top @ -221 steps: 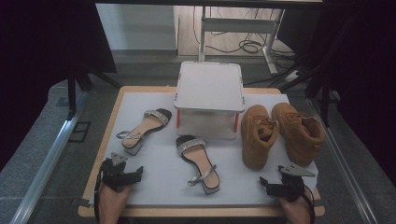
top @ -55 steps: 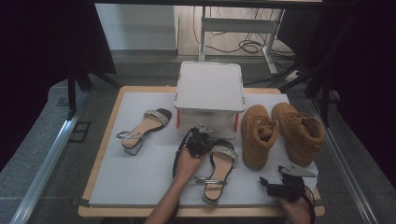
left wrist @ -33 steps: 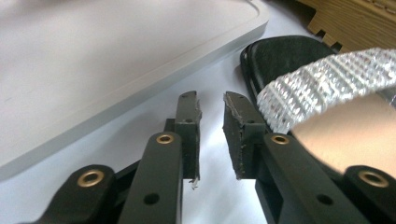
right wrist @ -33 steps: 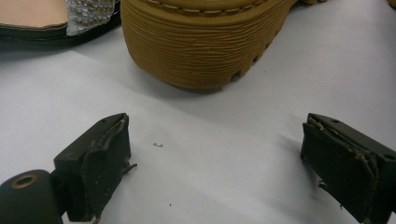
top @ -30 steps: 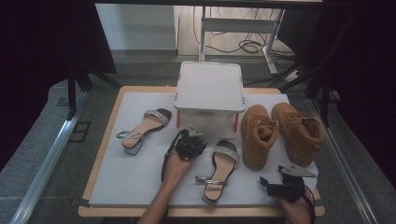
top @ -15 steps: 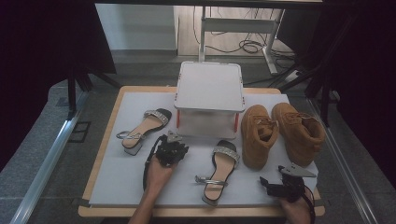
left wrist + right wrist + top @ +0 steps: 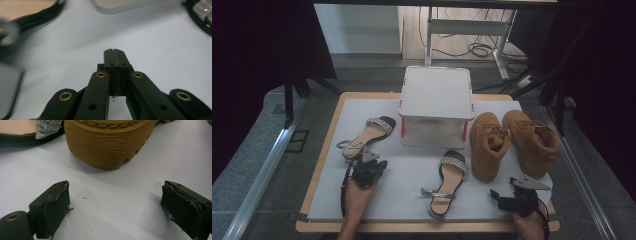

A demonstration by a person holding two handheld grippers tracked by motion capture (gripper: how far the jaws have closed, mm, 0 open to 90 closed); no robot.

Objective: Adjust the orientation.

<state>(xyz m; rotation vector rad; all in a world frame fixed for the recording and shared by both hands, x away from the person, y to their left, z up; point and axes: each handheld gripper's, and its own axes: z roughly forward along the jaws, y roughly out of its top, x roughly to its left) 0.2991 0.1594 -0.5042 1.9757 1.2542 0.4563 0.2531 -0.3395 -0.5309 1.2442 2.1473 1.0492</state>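
Black left tongs [image 7: 371, 161], pressed together on nothing after just closing, sit lower left beside the sandal [image 7: 367, 136] near the bench's [image 7: 412, 172] left edge; its mate [image 7: 447, 182] lies mid-frame. Right tongs [image 7: 504, 197] gape idle, lower right. Pairing seems underway; next, spread the jaws around that left sandal

Wooden-edged table [image 7: 324, 150] carries a white sheet [image 7: 412, 175]. Grey carpeted floor [image 7: 252, 150] surrounds it. A metal rail [image 7: 262, 170] runs along the floor at left. Dark curtains [image 7: 257, 45] hang on both sides. Behind, a pale wall panel [image 7: 357, 27], a white desk frame [image 7: 472, 27] and loose cables [image 7: 477, 50] on wooden flooring. Lighting dim, even.
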